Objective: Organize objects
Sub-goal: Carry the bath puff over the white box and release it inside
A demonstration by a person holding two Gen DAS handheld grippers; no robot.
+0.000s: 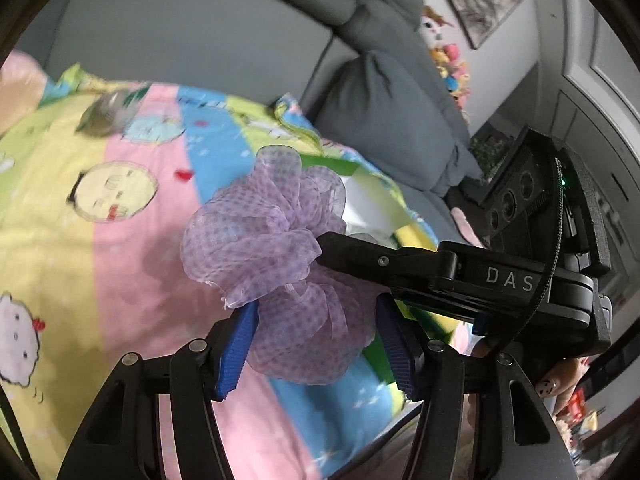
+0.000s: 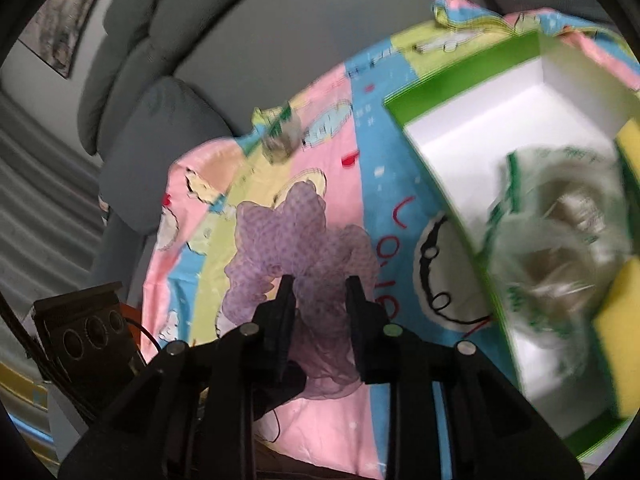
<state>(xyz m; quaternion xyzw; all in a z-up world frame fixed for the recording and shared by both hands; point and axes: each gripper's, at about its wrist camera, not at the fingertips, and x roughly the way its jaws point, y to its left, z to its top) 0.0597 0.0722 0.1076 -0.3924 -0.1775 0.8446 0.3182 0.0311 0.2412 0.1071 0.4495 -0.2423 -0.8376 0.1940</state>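
We see the purple mesh bath pouf [image 1: 276,264] between both grippers above the striped cartoon blanket [image 1: 120,264], the green-rimmed white box [image 2: 480,152] to its right.

White letters "DAS" on the black body of the right gripper [image 1: 352,254], red marks reading roughly "0.1" on the cartoon blanket [image 2: 384,264], partly hidden.

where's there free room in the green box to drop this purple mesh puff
The green box has bare white floor at its far end, bordered by the far corner wall and the bagged scrubber. The near half is crowded: that bag sits between two yellow sponges. Both claws, left and right, grip the purple mesh puff.
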